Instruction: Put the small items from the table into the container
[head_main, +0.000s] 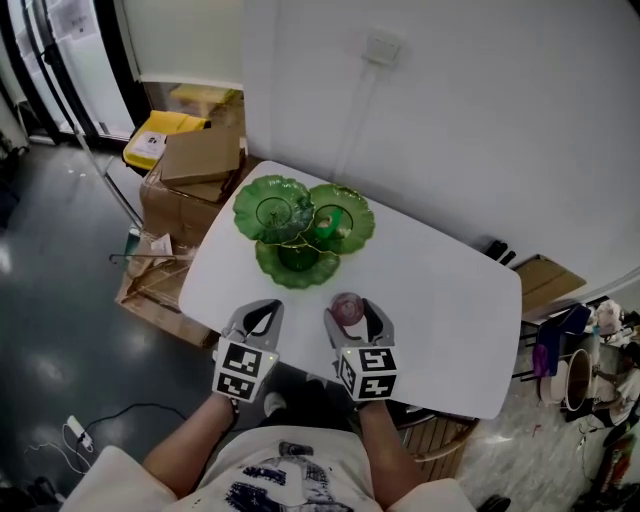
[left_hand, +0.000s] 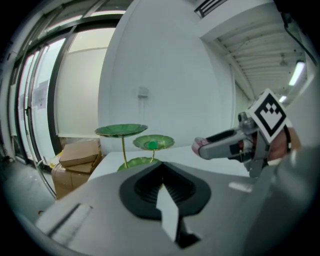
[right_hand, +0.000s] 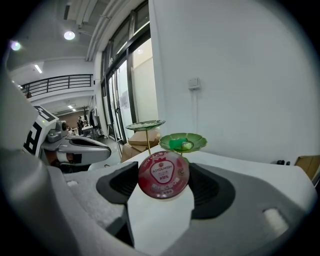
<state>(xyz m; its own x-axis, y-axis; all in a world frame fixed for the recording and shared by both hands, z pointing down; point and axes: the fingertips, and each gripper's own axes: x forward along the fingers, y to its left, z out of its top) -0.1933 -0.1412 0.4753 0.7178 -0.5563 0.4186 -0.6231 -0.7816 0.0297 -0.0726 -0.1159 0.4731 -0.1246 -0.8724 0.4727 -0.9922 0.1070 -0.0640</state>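
Right gripper (head_main: 349, 312) is clamped on a small jelly cup (right_hand: 163, 175), held up over the near edge of the white table (head_main: 440, 290), its red lid facing the camera and reading "ASYOUWISH" on a strawberry shape; the finer print is too small to read. Left gripper (head_main: 262, 310) is closed on nothing, just beside it. The green leaf stand (head_main: 300, 225) sits at the table's far side, with a green item (right_hand: 179, 144) in one dish.

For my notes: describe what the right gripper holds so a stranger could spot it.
Over the white table, nearer than the green leaf-dish stand, the right gripper holds a small round cup. Its red strawberry-printed lid contrasts with the all-green stand.
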